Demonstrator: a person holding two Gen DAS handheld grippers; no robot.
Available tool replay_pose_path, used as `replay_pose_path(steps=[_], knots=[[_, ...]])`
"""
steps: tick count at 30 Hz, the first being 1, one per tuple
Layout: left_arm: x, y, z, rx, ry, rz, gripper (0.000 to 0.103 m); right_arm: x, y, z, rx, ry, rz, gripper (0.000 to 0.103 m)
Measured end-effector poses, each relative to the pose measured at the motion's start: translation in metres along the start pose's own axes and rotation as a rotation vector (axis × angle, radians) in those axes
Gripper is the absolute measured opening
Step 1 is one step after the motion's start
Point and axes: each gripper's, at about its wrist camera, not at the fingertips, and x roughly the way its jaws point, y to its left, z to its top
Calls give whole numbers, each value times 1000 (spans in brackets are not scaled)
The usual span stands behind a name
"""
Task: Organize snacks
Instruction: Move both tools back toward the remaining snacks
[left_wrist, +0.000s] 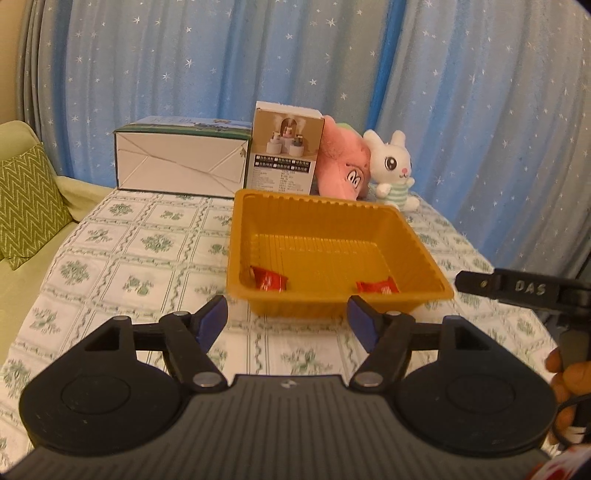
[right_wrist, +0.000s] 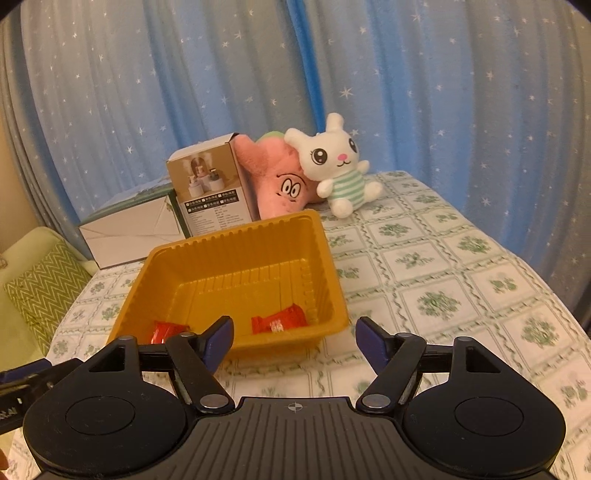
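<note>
Orange plastic forms the tray (left_wrist: 332, 218), set on the floral-cloth tabletop (left_wrist: 140, 258) with its open top within reach of both tools. Two red-wrapped snacks (left_wrist: 267, 280) are counted inside, one toward each near corner, presumably dropped there singly by each side. The left tool (left_wrist: 288, 317) is seen with jaws apart and nothing between them; the right tool (right_wrist: 294, 334) likewise stands apart and empty. Behind the tray, out of the working space, two boxes (left_wrist: 181, 162) and two plush toys (left_wrist: 391, 166) are lined up. No further loose snacks can be made out, though the near tabletop is hidden.
</note>
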Motion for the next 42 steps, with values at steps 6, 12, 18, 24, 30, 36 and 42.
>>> replay_pose_path(steps=[6, 12, 18, 24, 30, 36, 42], knots=[[-21, -4, -25, 27, 19, 6, 69, -27, -3, -23, -10, 16, -2, 75], [-43, 0, -54, 19, 46, 17, 73, -60, -13, -55, 9, 21, -3, 75], [-58, 9, -83, 9, 85, 46, 74, -86, -7, -91, -3, 41, 31, 75], [-67, 22, -95, 5, 97, 78, 74, -92, 34, -115, -255, 35, 132, 75], [-64, 37, -93, 18, 111, 87, 74, -79, 63, -137, -464, 118, 221, 75], [-59, 48, -89, 11, 114, 99, 74, -58, 77, -143, -671, 153, 285, 64], [-53, 50, -93, 5, 129, 86, 74, -38, 85, -148, -801, 198, 329, 57]])
